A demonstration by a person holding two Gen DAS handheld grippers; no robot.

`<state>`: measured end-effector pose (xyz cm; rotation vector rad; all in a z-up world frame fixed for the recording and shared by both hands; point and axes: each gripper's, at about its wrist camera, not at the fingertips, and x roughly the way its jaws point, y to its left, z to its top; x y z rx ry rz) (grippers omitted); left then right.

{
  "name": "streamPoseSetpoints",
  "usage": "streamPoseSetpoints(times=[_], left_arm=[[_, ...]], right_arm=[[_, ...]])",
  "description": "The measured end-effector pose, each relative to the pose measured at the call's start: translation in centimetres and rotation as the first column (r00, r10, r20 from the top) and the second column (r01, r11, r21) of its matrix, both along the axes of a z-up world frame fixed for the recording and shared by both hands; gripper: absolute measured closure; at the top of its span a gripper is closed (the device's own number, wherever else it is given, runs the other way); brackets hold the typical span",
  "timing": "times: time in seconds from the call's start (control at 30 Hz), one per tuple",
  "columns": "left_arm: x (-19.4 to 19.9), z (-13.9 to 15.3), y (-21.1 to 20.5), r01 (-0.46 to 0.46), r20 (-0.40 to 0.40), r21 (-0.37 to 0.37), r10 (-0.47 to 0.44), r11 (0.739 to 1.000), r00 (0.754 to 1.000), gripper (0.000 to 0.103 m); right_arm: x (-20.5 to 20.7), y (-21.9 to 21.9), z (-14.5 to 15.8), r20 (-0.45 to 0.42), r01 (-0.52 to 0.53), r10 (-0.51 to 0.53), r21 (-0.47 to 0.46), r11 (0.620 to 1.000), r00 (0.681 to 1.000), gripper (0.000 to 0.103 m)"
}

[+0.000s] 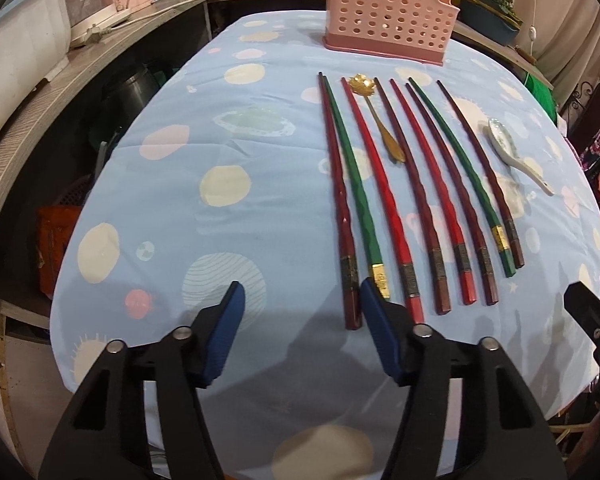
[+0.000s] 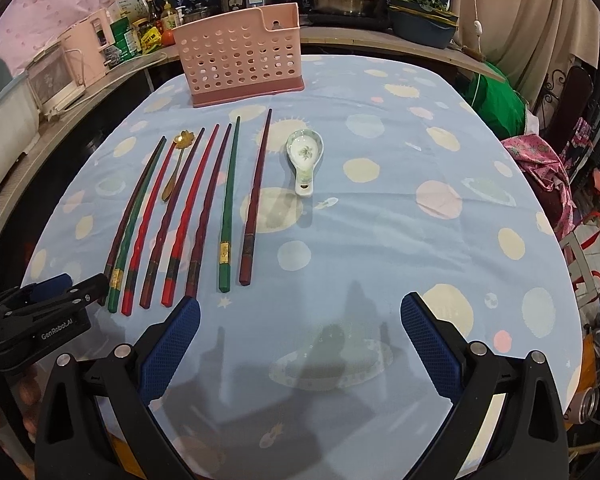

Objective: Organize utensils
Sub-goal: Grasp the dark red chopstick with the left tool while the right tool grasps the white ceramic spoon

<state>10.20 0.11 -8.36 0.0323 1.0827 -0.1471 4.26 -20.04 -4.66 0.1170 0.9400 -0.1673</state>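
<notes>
Both claws spread, gripping nothing: left gripper (image 1: 302, 294) by the chopsticks (image 1: 404, 184), right gripper (image 2: 300, 308) alone showing spoon (image 2: 305, 152) bowl pattern, holder (image 2: 240, 60) at 12.

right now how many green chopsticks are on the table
2. One long green chopstick lies second from the left in the row; the other green chopstick lies second from the right, left of the white ceramic spoon. None looks hidden.

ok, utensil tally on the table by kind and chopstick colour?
Green chopsticks: 2
Red chopsticks: 2
Dark maroon chopsticks: 4
Gold spoon: 1
White spoon: 1
Total: 10, none yet in the pink holder.
</notes>
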Motion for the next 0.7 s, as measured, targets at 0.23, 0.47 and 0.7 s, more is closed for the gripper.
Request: streamPoseSetpoints(times=[0.23,0.47,0.7], left_arm=[[0.8,0.0,0.3,-0.017,0.0,0.01,0.017,1.0,1.0,0.077],[1.6,0.0,0.5,-0.026,-0.007,0.002,0.026,1.0,1.0,0.094],[2.0,0.0,0.4,-0.029,-0.009,0.009,0.029,1.0,1.0,0.094]], right_arm=[[2.2,-1.3,0.5,0.03,0.01,-0.01,0.01,1.0,0.999,0.011],[5.3,-2.5,0.0,0.028,0.007,-0.009,0.062,0.998,1.0,0.037],[7.9,-3.8,-0.3,0.042,0.001,-0.008,0.156,0.988,0.999,0.062]])
